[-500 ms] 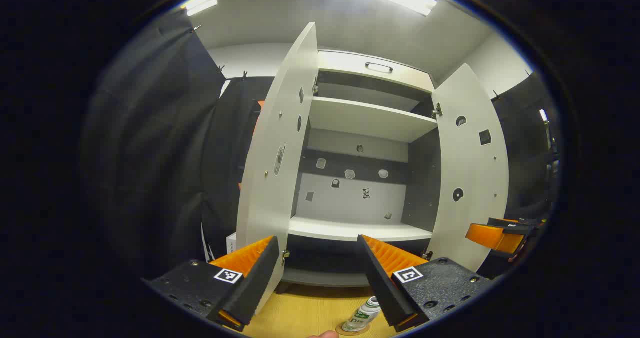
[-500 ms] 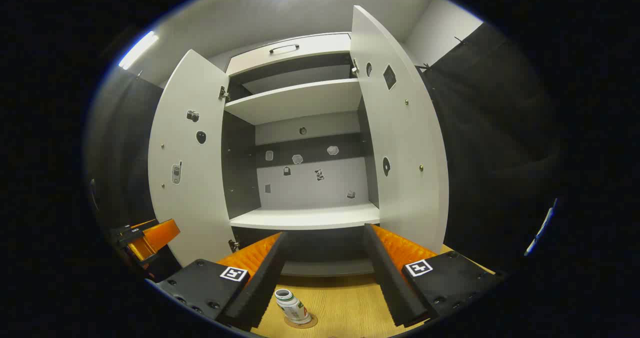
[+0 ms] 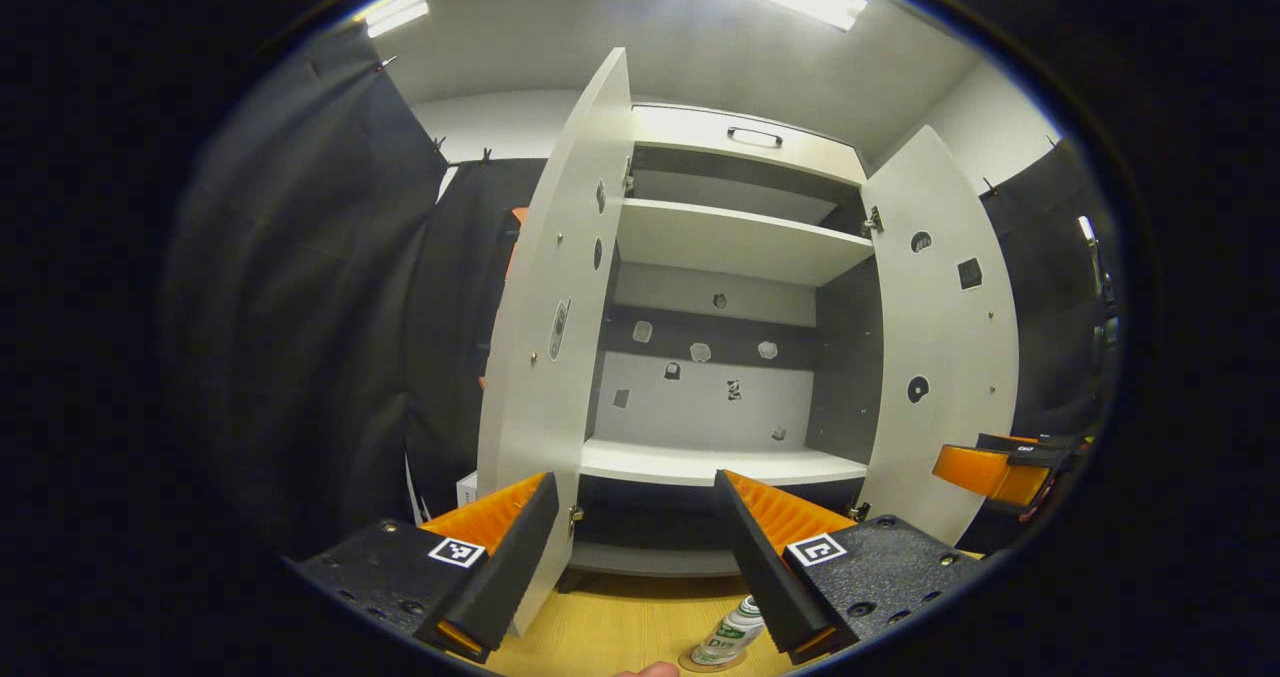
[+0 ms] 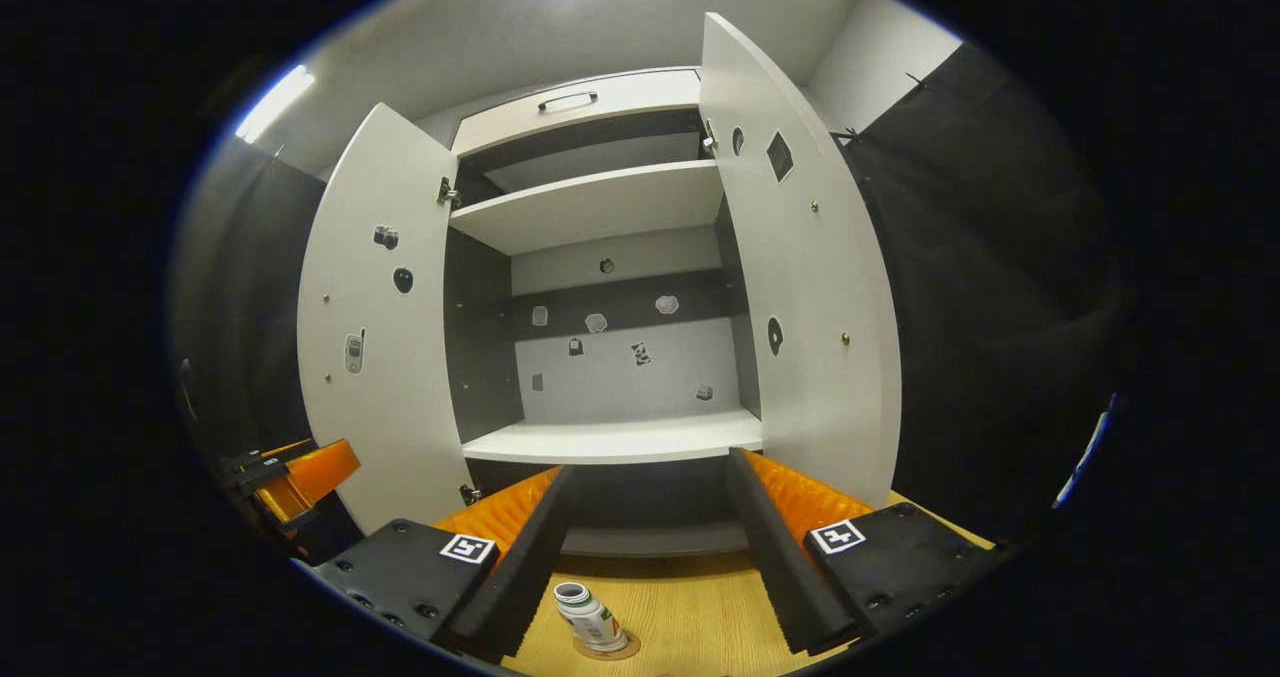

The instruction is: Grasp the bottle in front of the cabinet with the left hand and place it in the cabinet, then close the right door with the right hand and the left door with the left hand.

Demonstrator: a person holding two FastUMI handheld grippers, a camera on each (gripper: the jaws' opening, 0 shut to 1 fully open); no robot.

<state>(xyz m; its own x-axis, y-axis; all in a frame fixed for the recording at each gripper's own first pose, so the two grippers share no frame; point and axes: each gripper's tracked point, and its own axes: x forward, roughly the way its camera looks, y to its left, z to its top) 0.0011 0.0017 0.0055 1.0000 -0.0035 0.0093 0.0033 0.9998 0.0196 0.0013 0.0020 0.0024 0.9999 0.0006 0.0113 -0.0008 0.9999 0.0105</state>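
Presently: white two-door cabinet (image 4: pixel 600 437), doors open; white green-labelled bottle (image 4: pixel 588 617) upright on wooden table (image 4: pixel 690 612); left gripper (image 3: pixel 635 557) and right gripper (image 4: pixel 645 547) fingers apart, empty.

The bottle (image 3: pixel 728 635) (partly behind a finger) shows an unreadable label.

The left gripper (image 3: pixel 635 557) is held level, its 2 fingers spread wide with nothing between them. The right gripper (image 4: pixel 650 557) is likewise held level, fingers parted wide and unloaded.
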